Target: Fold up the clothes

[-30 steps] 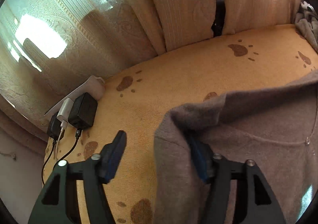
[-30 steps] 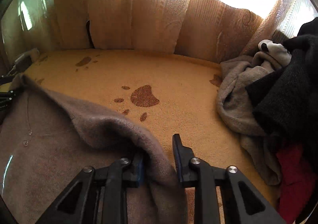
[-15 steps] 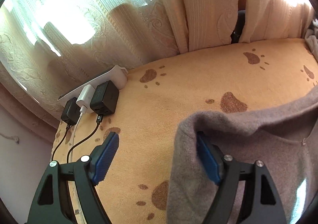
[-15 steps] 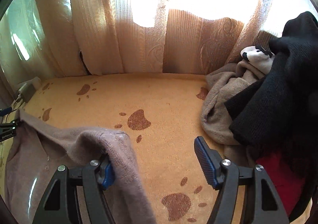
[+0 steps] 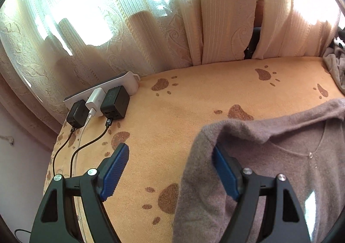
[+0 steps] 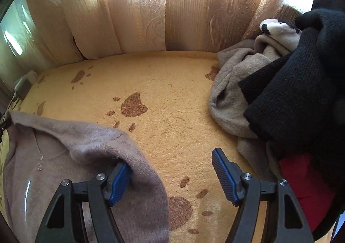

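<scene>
A mauve-grey knitted sweater (image 5: 280,156) with small buttons is stretched between the two grippers over an orange paw-print cover (image 5: 183,109). My left gripper (image 5: 172,167) is open; one corner of the sweater is draped over its right finger (image 5: 226,176). In the right wrist view the same sweater (image 6: 64,152) hangs on the left finger (image 6: 118,180) of my right gripper (image 6: 172,176), which is also open. Neither pair of jaws pinches the cloth.
A white power strip (image 5: 103,96) with black and white chargers and cables lies at the left edge by the curtain (image 5: 129,27). A pile of beige, black and red clothes (image 6: 291,102) with a black-and-white plush (image 6: 278,29) fills the right side.
Both grippers have opened wide and risen slightly; the sweater corners now only drape over one finger each. More of the power strip and the clothes pile has come into view.
</scene>
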A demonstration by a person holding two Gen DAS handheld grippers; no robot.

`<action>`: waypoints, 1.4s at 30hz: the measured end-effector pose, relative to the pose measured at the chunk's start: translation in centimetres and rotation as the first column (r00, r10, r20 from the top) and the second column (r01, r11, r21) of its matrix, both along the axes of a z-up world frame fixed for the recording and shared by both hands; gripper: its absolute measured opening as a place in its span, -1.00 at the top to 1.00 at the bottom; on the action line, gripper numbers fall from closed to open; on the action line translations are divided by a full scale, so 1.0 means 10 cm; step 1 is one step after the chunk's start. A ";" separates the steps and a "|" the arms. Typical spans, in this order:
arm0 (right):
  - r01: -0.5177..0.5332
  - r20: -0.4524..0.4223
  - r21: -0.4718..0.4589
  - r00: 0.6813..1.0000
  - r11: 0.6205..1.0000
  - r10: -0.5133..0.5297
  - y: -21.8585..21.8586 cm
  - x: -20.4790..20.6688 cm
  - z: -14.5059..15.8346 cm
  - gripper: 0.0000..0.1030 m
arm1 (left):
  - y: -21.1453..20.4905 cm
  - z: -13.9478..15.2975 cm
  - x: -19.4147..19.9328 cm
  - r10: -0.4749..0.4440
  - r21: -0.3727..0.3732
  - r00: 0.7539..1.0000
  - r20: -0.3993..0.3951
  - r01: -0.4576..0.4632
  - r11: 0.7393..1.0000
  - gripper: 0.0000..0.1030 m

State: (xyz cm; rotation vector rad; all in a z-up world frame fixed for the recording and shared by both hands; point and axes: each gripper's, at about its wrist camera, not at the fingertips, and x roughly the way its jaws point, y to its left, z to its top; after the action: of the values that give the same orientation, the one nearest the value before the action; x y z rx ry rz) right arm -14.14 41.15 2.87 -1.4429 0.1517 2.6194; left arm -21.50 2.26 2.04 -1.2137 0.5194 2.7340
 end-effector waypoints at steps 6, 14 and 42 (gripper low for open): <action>-0.061 -0.085 0.032 0.994 0.998 0.063 -0.16 0.31 0.30 -0.44 | -0.06 0.06 0.10 0.009 0.000 1.000 -0.022 -0.009 1.000 -0.59; -0.092 0.055 -0.140 0.993 0.986 0.101 -0.14 0.26 0.13 -0.44 | -0.11 0.15 0.11 0.006 0.046 1.000 0.006 -0.006 0.999 -0.59; -0.247 -0.031 -0.296 0.968 0.923 0.249 -0.40 -0.36 -0.06 -0.44 | 0.23 -0.27 -0.54 -0.039 0.102 0.985 0.168 0.022 0.995 -0.59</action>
State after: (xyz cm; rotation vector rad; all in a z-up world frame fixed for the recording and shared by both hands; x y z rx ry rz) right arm -17.79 37.11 2.22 -1.6643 0.4045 2.8937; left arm -26.88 4.57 -0.71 -1.3846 0.3742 2.5660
